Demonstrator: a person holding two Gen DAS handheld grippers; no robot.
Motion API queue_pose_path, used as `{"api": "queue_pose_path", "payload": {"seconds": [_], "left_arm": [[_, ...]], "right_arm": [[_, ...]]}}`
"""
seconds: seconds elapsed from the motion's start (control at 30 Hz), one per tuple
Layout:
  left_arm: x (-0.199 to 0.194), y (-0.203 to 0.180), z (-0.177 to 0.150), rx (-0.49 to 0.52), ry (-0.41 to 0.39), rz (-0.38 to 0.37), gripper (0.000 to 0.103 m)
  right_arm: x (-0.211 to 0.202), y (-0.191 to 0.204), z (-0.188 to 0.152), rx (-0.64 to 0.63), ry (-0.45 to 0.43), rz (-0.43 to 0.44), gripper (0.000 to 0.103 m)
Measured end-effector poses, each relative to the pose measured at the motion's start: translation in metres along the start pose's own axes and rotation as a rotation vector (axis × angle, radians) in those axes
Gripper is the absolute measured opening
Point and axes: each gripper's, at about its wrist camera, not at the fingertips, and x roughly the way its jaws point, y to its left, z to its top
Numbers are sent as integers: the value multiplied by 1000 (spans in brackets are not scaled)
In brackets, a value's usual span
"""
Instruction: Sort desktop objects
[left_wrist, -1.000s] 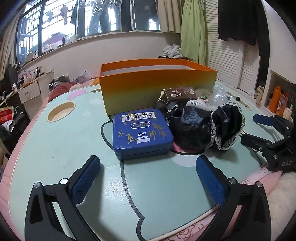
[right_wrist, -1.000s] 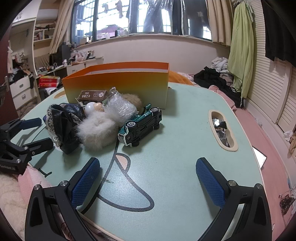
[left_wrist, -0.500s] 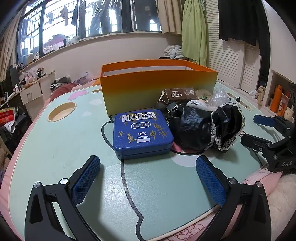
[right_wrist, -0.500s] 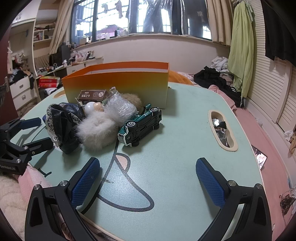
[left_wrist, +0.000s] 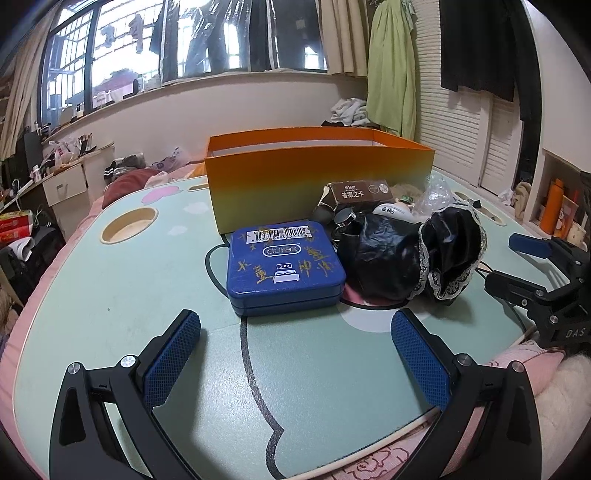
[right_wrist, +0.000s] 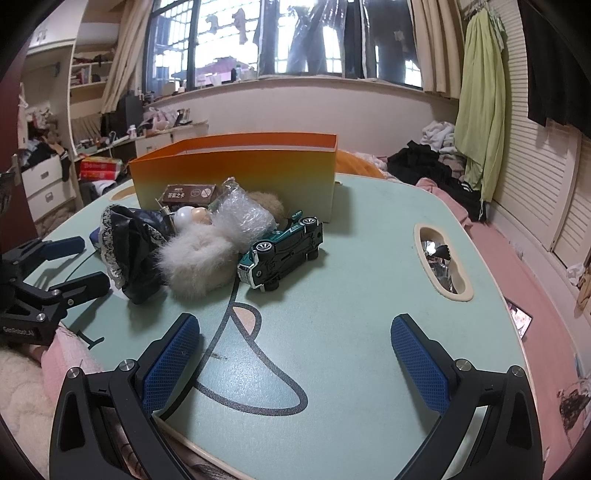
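An open orange box (left_wrist: 317, 177) stands at the back of the pale green table (left_wrist: 110, 295); it also shows in the right wrist view (right_wrist: 236, 173). In front of it lie a blue tin (left_wrist: 284, 266), a black lace-trimmed cloth (left_wrist: 406, 254), a brown card box (left_wrist: 360, 192), a white fur piece (right_wrist: 199, 258), a bubble-wrap bundle (right_wrist: 242, 214) and a green toy car (right_wrist: 284, 253) on its side. My left gripper (left_wrist: 295, 354) is open and empty just short of the tin. My right gripper (right_wrist: 295, 354) is open and empty, short of the car.
The table has a round cup hole (left_wrist: 129, 229) at the left and a long slot (right_wrist: 441, 262) holding foil wrappers at the right. A pink quilt (left_wrist: 524, 365) lies along the near edge. Clothes and furniture crowd the room behind.
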Motion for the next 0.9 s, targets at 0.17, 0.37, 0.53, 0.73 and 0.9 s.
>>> {"api": "queue_pose_path", "payload": {"seconds": [0.17, 0.37, 0.53, 0.73, 0.9], "left_arm": [[-1, 0, 0, -12, -5, 0, 103], [-1, -1, 1, -14, -5, -1, 103], [2, -3, 1, -11, 1, -3, 103], [2, -3, 2, -13, 0, -3, 103], [2, -4, 2, -14, 0, -3, 103]], "right_arm": [[-1, 4, 2, -10, -12, -2, 103], [0, 8, 3, -12, -16, -3, 103], [1, 7, 2, -12, -9, -4, 103], [2, 8, 4, -12, -8, -2, 103], [1, 8, 5, -12, -8, -1, 103]]}}
